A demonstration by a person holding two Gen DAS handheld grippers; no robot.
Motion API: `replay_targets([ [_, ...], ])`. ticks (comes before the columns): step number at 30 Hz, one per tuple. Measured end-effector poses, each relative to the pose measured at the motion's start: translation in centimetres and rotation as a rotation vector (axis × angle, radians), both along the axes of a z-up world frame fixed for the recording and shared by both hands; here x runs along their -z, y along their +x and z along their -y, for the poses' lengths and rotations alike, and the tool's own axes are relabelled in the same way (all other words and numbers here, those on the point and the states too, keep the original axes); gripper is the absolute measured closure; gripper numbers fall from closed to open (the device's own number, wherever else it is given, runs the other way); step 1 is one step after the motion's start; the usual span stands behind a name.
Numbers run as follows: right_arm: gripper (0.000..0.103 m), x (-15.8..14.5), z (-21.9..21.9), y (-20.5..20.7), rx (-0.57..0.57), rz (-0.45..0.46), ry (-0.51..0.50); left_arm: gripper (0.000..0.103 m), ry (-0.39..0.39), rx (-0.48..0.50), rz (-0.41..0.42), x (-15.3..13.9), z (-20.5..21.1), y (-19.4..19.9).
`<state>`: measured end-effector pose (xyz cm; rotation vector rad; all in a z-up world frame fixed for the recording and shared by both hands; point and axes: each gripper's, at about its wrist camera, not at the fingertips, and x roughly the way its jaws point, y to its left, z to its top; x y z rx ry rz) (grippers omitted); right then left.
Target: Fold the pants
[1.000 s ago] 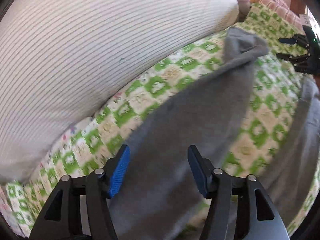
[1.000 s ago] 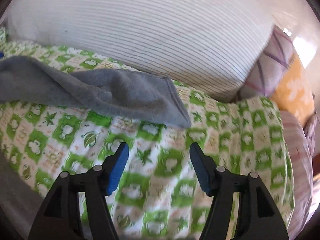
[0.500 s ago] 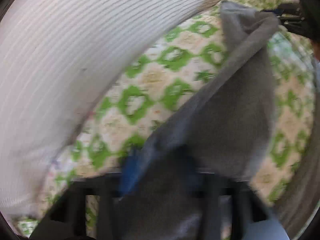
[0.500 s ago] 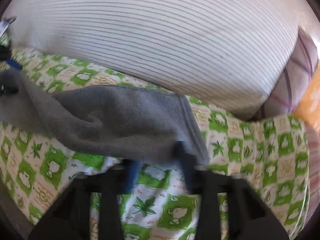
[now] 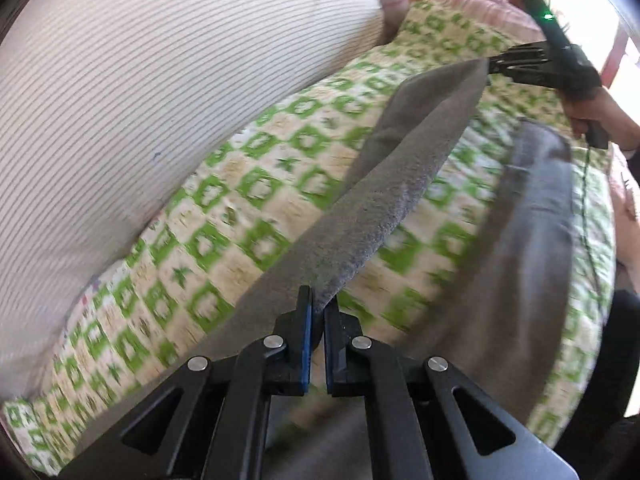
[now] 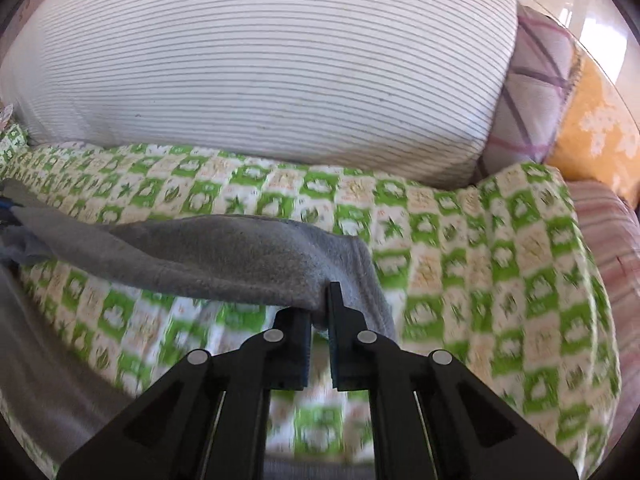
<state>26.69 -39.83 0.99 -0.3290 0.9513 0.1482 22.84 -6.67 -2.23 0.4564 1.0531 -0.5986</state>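
Pinching pants (image 5: 400, 184) | left tool (image 5: 316, 312), right tool (image 6: 320, 300) clamped | bedspread (image 6: 500, 248) motion-blurred

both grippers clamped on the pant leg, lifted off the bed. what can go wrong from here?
1. Left gripper and right gripper each pinch only the edge of the grey fleece pants; a tug may slip it.
2. The span between them sags and could fold unevenly on the green checked bedsheet.

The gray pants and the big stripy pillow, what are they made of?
The gray pants look like soft fleece or sweatshirt knit: a fuzzy, matte surface that sags between the two grips. The stripy pillow looks like smooth woven cotton, white with thin gray lines, puffy with stuffing. I can't be sure of either from looks alone.
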Motion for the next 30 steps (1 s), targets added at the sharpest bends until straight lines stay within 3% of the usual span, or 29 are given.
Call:
replay_targets([
  [10, 0.095, -3.4, 1.5, -7.8, 0.046, -0.031, 0.006, 0.100, -0.071, 0.027, -0.004, -2.4, 1.0, -7.9],
  [15, 0.095, -5.1, 1.8, -11.3, 0.081, 0.033, 0.018, 0.100, -0.117, 0.040, 0.030, -3.8, 1.7, -11.1],
  [18, 0.095, -4.6, 2.0, -13.0, 0.100, 0.051, 0.008, 0.100, -0.114, 0.044, 0.037, -2.9, 2.7, -13.1],
  [24, 0.095, 0.8, 4.5, -14.6, 0.164, -0.054, 0.023, 0.100, -0.117, 0.009, -0.044, 1.5, 4.5, -14.7],
  [26, 0.095, 1.4, 5.1, -14.8, 0.181, -0.058, 0.042, 0.100, -0.113, -0.001, -0.055, 2.1, 4.5, -15.2],
  [30, 0.095, -0.2, 4.4, -16.5, 0.193, 0.034, 0.026, 0.100, -0.137, -0.021, -0.051, 2.2, 4.2, -15.7],
])
